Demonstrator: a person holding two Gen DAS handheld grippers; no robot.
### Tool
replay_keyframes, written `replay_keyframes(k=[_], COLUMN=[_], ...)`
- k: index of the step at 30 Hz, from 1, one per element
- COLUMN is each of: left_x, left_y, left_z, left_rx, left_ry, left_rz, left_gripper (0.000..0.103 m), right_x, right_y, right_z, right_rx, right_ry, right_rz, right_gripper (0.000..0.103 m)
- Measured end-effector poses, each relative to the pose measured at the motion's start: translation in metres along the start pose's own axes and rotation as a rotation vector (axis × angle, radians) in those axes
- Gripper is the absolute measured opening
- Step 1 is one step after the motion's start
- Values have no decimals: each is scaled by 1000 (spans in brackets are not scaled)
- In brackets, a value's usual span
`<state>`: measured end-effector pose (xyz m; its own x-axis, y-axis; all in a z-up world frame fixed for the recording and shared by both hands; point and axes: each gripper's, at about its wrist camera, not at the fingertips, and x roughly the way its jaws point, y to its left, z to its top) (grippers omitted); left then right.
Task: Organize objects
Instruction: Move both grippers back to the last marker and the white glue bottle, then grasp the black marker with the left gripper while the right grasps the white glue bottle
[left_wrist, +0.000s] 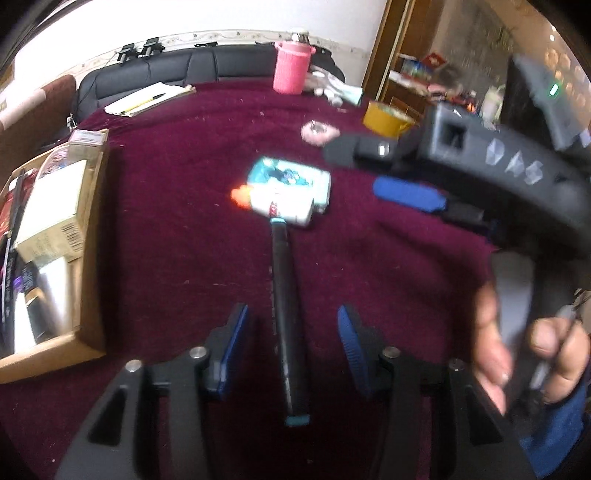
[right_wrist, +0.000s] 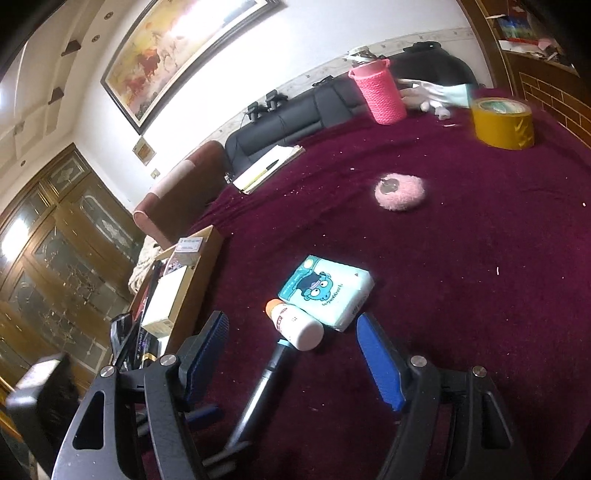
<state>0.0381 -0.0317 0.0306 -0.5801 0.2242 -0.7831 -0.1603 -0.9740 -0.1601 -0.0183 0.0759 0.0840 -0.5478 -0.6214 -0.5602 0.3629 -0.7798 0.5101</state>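
**Both grippers over the maroon cloth, nothing held**

I see a table under a dark maroon cloth (right_wrist: 461, 258), with an open cardboard box (left_wrist: 88, 229) of packages at its left edge. A pink knitted cylinder holder (right_wrist: 378, 94) and a yellow tape roll (right_wrist: 504, 123) stand at the far side. Mid-table lie a teal cartoon-printed packet (right_wrist: 327, 291), a white bottle with an orange cap (right_wrist: 295, 325) touching it, and a long black pen with teal ends (left_wrist: 286, 314). My left gripper (left_wrist: 291, 325) straddles the pen, jaws apart, pads clear. My right gripper (right_wrist: 291, 354) hangs wide open, empty.
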Motion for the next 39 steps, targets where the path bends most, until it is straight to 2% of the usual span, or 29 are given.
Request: replay_keyframes(k=[1,3,7,8,12,15,19,23,25,26,28,30,37,39], left_x=[8,12,12,11,1,-9,-15,-14,-14,-14,-15,-14,-9,-8], left_y=[-4,-9,3,7,21,36,44,46,46,47,47,48,46,45], left_z=[1,1,3,3,-5,-13,-20,-21,-21,-21,-21,-21,-16,-14], left_rx=[13,45,-3,-18,-41,-89,-116,-122,-126,-127,-128,-128,-116,-110], left_ry=[21,14,12,10,1,-3,-19,-24,-25,-25,-24,-23,-20,-18], left_rz=[2,35,14,4,41,53,41,34,28,26,23,22,52,62], left_gripper=[31,21,15,15,15,15,15,15,15,15,15,15,15,15], right_x=[0,1,-2,-1,1,6,26,59,73,79,87,83,78,78], right_y=[-1,-2,-2,-1,7,31,62,57,56,54,51,52,38,35], right_z=[0,0,0,-1,-4,-7,-8,-1,-3,-6,-15,-19,-10,-9], right_rx=[2,5,-3,-8,-53,-163,-374,-430,-460,-474,-472,-479,-367,-345], right_ry=[1,0,-12,-11,18,77,165,243,281,293,330,309,292,271], right_rz=[-1,-4,-2,-4,-28,-81,-193,-195,-181,-193,-206,-215,-168,-153], right_gripper=[77,77,77,77,77,77,69,54,52,46,31,30,33,31])
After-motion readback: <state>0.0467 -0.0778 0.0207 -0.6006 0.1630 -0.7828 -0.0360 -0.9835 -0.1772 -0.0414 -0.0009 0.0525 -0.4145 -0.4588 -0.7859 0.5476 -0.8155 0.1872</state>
